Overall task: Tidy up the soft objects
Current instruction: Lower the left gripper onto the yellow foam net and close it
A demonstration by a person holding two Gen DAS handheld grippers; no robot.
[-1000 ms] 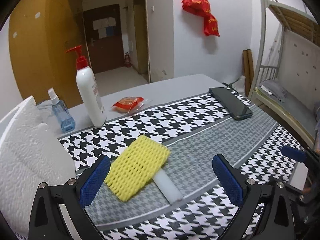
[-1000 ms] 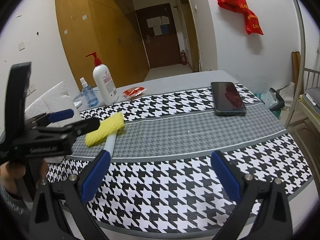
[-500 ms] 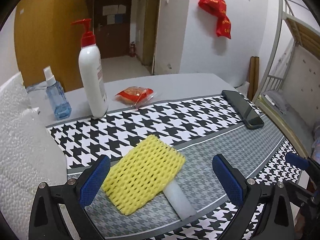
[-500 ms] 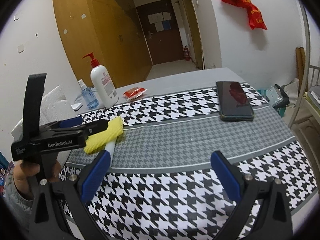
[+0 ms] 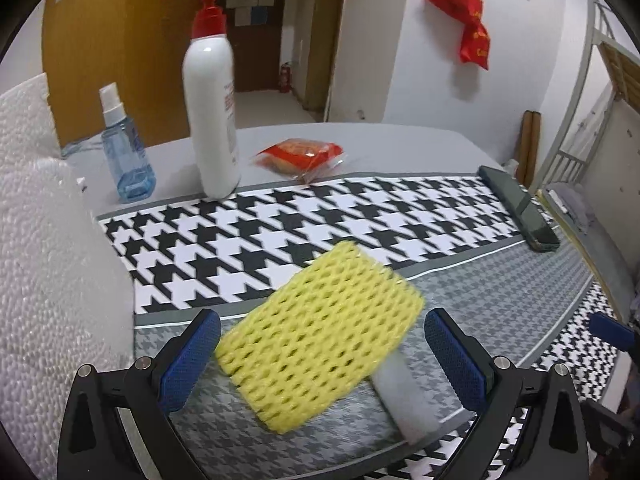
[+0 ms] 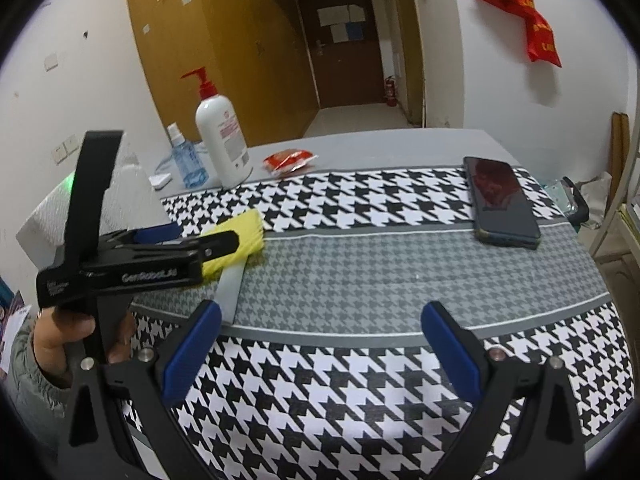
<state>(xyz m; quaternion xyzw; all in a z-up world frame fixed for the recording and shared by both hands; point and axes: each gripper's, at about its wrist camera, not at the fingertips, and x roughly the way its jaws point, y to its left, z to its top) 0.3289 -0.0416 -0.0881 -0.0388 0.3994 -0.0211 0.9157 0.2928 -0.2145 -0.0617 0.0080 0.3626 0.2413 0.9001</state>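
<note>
Judging by how things lie, the sorting has hardly begun: nothing is gripped and nothing looks put away. One yellow foam net lies on the checked cloth, partly covering one white foam strip that pokes out from under its near edge. The left gripper hangs just above the net, claw wide, its blue pads on either side of the net and not touching it. The right gripper, claw equally wide and empty, hovers over bare cloth to the right of the net. Beyond the net stand one pump bottle and one spray bottle, with one red snack packet; one phone lies far right of it. Both soft pieces remain to be picked up.
</note>
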